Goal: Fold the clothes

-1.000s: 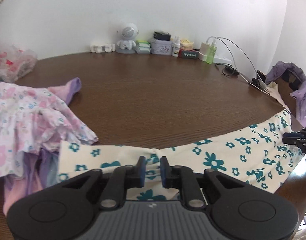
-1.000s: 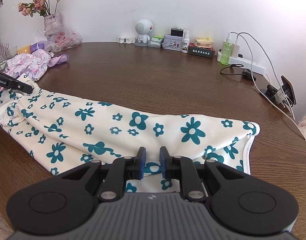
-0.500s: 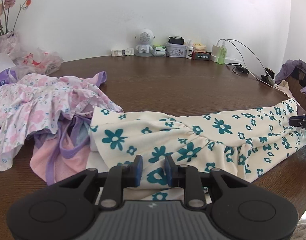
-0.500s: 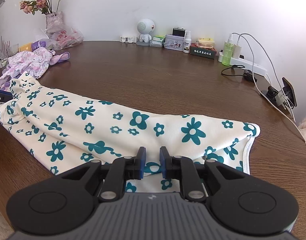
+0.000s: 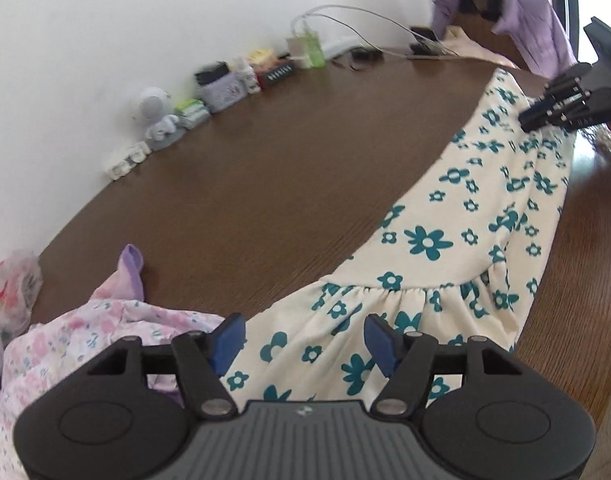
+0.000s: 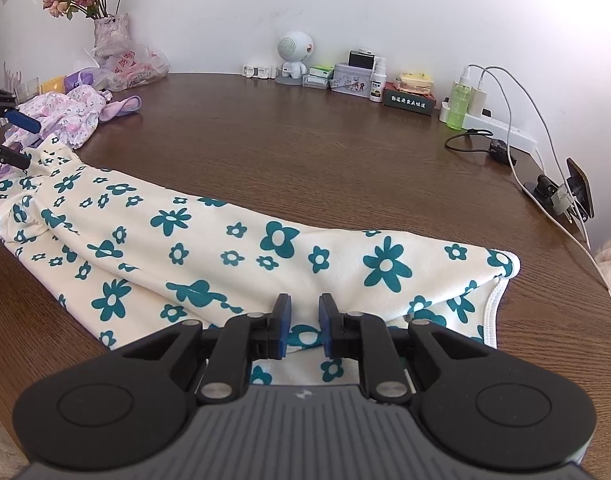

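A cream garment with teal flowers (image 6: 225, 248) lies stretched in a long band across the brown table (image 6: 305, 140). My right gripper (image 6: 305, 326) is shut on a fold at its near hem, and it also shows at the far end (image 5: 545, 110) in the left wrist view. My left gripper (image 5: 305, 338) hovers over the gathered end of the garment (image 5: 425, 240). Its jaws are opening, and the cloth lies below them with the pads clear of it. In the right wrist view the left gripper (image 6: 13, 138) shows at the left edge with its fingers apart.
A heap of pink floral clothes (image 5: 85, 340) (image 6: 69, 116) touches the garment's left end. Along the wall stand a vase of flowers (image 6: 109, 28), a plastic bag, a small white robot figure (image 6: 295, 54), boxes, bottles and a power strip (image 6: 501, 128) with cables. A phone on a stand (image 6: 577, 188) sits at the right edge.
My left gripper has let go of the garment's gathered end, spread its jaws wide and rolled, so its view now tilts. The right gripper has kept its grip and place.
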{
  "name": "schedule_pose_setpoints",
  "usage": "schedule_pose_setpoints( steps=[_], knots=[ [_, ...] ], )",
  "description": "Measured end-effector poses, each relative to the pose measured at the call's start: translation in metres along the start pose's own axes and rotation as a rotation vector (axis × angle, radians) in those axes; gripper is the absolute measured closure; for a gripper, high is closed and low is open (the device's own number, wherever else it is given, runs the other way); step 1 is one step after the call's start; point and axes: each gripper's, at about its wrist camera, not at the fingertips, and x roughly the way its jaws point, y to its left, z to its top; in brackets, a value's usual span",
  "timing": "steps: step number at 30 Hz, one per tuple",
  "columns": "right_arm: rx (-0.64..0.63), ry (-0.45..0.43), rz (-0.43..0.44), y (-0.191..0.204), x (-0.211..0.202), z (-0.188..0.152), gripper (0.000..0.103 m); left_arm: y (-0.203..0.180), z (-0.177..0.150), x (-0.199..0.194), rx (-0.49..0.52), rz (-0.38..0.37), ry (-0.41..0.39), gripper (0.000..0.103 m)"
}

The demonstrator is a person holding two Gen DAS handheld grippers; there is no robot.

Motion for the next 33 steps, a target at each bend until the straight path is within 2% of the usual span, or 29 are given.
schedule_pose_setpoints(
  steps=[1, 4, 7, 9, 11, 14, 16, 21, 27, 33],
  knots=[
    [-0.001, 0.003, -0.002, 0.000, 0.000, 0.001, 0.087, 0.006, 0.002, 0.008, 0.018, -0.062, 0.029, 0.039],
    [0.000, 0.010, -0.007, 0.001, 0.001, 0.002, 0.087, 0.016, 0.001, 0.030, 0.051, -0.169, 0.110, 0.036],
    [0.004, 0.013, -0.015, 0.002, 0.000, 0.002, 0.087, 0.040, -0.006, 0.043, -0.082, -0.269, 0.146, 0.033],
    [0.003, 0.013, -0.023, 0.004, 0.000, 0.001, 0.087, 0.047, -0.012, 0.041, -0.115, -0.280, 0.125, 0.042],
    [-0.002, 0.015, -0.032, 0.006, 0.000, 0.001, 0.087, 0.049, -0.017, 0.034, -0.129, -0.260, 0.109, 0.062],
    [-0.008, 0.019, -0.040, 0.008, 0.001, 0.002, 0.087, 0.048, -0.030, 0.023, -0.140, -0.237, 0.085, 0.082],
    [-0.006, 0.019, -0.038, 0.007, 0.001, 0.002, 0.087, 0.046, -0.037, 0.017, -0.153, -0.229, 0.071, 0.089],
    [-0.024, 0.021, -0.048, 0.010, 0.000, 0.001, 0.087, 0.040, -0.052, 0.004, -0.194, -0.221, 0.042, 0.090],
    [-0.031, 0.015, -0.044, 0.010, 0.000, 0.000, 0.087, 0.042, -0.067, -0.003, -0.285, -0.180, -0.001, 0.085],
    [-0.035, 0.007, -0.033, 0.008, 0.000, -0.001, 0.087, 0.039, -0.082, -0.022, -0.294, -0.099, 0.022, 0.080]
  ],
)
